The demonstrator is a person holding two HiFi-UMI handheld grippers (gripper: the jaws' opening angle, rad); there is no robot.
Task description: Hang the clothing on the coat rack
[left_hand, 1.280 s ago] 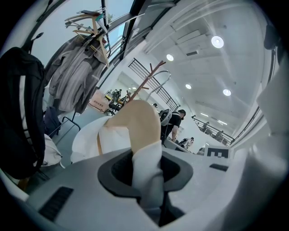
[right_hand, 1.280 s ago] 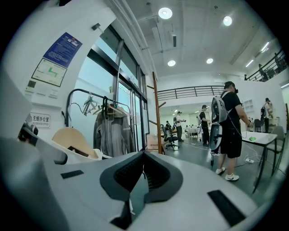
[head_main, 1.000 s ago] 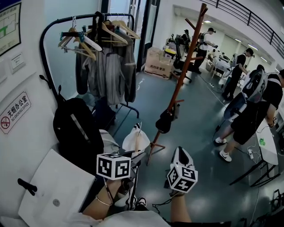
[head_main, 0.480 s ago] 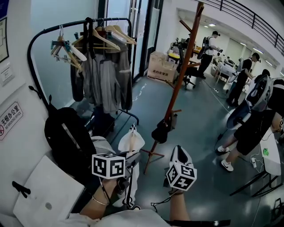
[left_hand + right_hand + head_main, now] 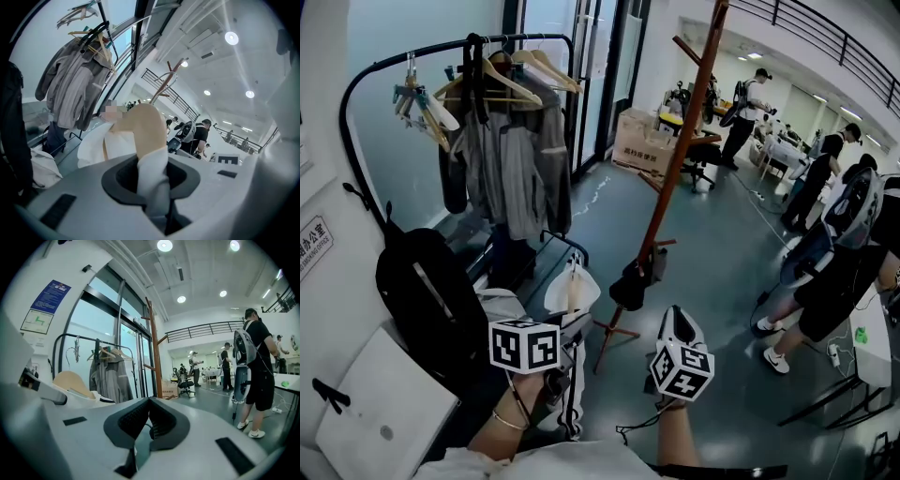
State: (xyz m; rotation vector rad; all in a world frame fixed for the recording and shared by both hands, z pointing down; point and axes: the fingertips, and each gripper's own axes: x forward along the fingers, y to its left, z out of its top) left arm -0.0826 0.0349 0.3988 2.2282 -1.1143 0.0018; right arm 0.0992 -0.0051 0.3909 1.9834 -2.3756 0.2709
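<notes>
Your left gripper (image 5: 151, 169) is pinching the white garment (image 5: 91, 147) draped over its wooden hanger (image 5: 143, 124), carrying it in the air short of the wooden coat rack (image 5: 675, 159). Your right gripper (image 5: 149, 401) is travelling alongside, jaws pressed together on nothing. The cloth is looking light, soft and slippery, so the stiff hanger is offering the surer hold.

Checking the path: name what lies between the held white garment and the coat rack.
Head view: a dark bag hanging low on the coat rack.

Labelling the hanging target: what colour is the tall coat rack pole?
Reddish-brown wood. The coat rack shows best in the head view.
</notes>
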